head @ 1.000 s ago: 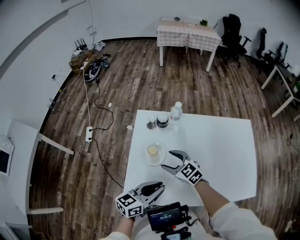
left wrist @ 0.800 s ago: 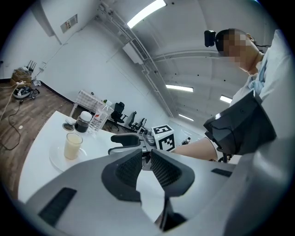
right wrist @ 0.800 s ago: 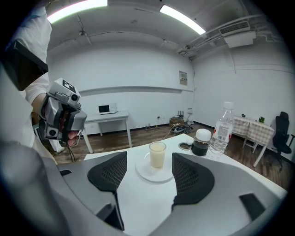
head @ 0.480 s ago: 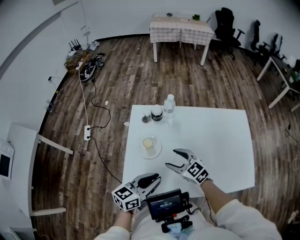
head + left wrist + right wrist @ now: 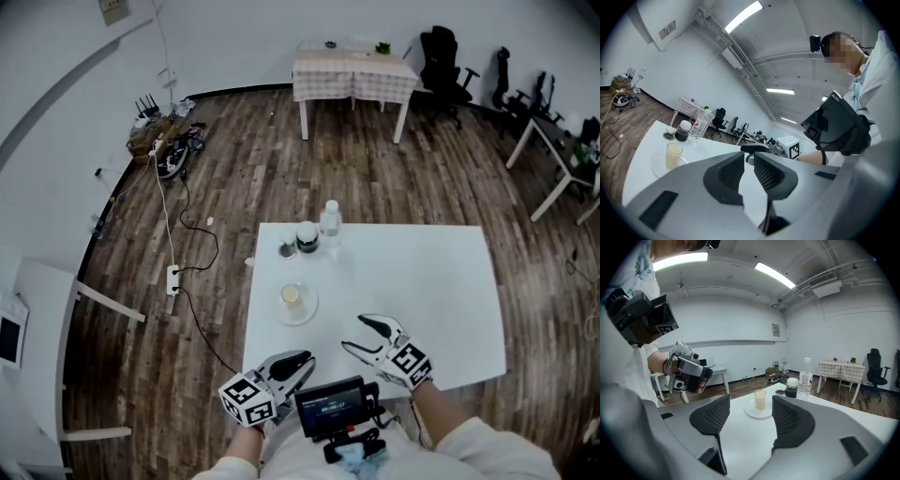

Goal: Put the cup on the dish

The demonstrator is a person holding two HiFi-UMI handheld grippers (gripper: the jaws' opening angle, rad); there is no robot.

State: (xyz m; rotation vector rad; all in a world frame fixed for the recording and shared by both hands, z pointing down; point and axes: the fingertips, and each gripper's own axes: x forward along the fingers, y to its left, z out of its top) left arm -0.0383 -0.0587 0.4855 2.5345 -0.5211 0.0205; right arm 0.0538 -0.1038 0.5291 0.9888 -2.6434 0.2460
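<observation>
On the white table [image 5: 422, 281], the cup [image 5: 292, 295] of pale liquid stands upright on the dish [image 5: 307, 311]. My right gripper [image 5: 354, 333] is spread wide and empty. My left gripper [image 5: 305, 361] shows a narrow gap, also empty.
</observation>
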